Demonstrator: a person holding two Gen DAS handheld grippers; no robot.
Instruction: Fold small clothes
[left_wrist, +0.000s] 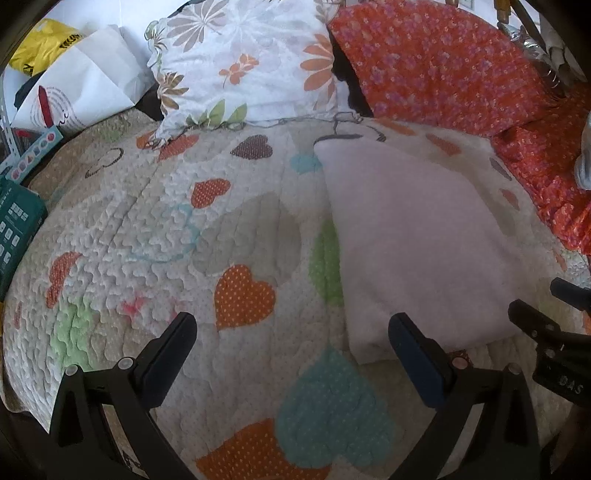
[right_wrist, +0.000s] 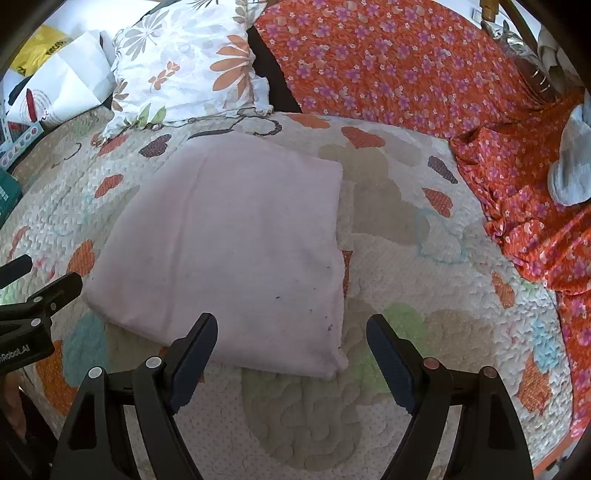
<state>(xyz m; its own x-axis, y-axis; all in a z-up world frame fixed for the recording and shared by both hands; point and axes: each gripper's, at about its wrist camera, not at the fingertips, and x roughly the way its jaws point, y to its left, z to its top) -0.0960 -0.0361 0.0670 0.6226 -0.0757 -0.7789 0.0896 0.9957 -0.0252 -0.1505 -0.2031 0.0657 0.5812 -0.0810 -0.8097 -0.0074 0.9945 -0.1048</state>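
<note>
- Left hand-held gripper (left_wrist: 291, 334): fingers apart, empty, over the quilt (left_wrist: 147, 229) near the bed's front edge, just left of the cloth.
- Right hand-held gripper (right_wrist: 291, 338): fingers apart, empty, at the cloth's near edge.
- Pink cloth (right_wrist: 229, 236): lies mid-bed as a flat, layered rectangle, edges roughly squared. Judged folded, or one fold short; nobody grips it.
- Grey-white sock (right_wrist: 572, 162) on the orange sheet (right_wrist: 388, 66) at the bed's right edge looks unfolded; possibly next.
- Writing: "Robot.AI" partly legible on the left gripper's body in the right view; the far white bag's (left_wrist: 85, 85) print is unreadable.

Pale pink cloth (right_wrist: 225, 236) lies folded flat, a neat rectangle.
</note>
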